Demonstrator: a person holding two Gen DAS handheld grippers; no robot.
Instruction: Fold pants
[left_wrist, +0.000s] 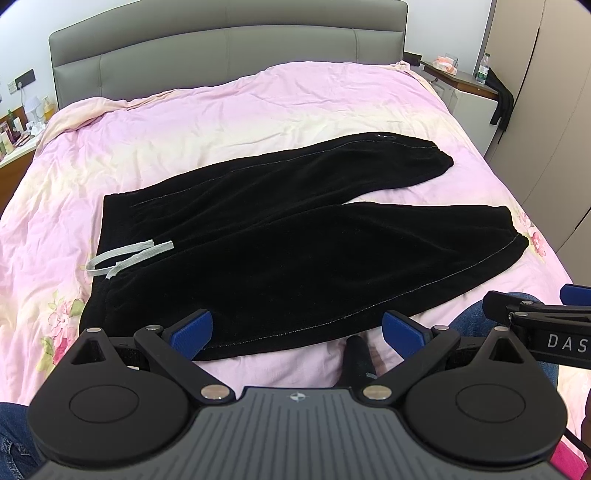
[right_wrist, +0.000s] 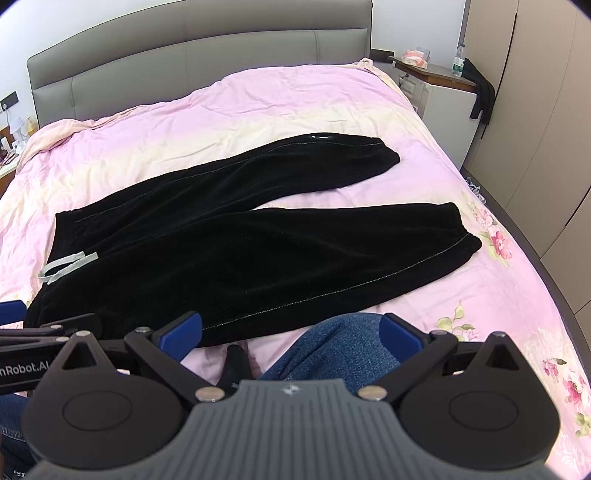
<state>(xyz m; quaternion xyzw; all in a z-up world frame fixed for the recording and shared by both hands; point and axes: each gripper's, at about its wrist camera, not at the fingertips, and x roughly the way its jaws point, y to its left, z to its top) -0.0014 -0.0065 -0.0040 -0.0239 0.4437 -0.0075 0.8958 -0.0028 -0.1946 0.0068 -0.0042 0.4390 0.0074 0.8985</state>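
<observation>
Tools (left_wrist: 297, 326) above pink bed (left_wrist: 258, 107)

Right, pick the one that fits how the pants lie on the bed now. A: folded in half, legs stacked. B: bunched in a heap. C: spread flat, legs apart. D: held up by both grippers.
C: the pants lie flat on the bed with a strip of pink sheet showing between the two legs, and both grippers are open, holding nothing.

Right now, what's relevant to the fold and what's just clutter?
Job:
black pants, spread flat
drawstring
left gripper, open
right gripper, open

Clutter:
pink duvet
water bottle
tissue pack
</observation>
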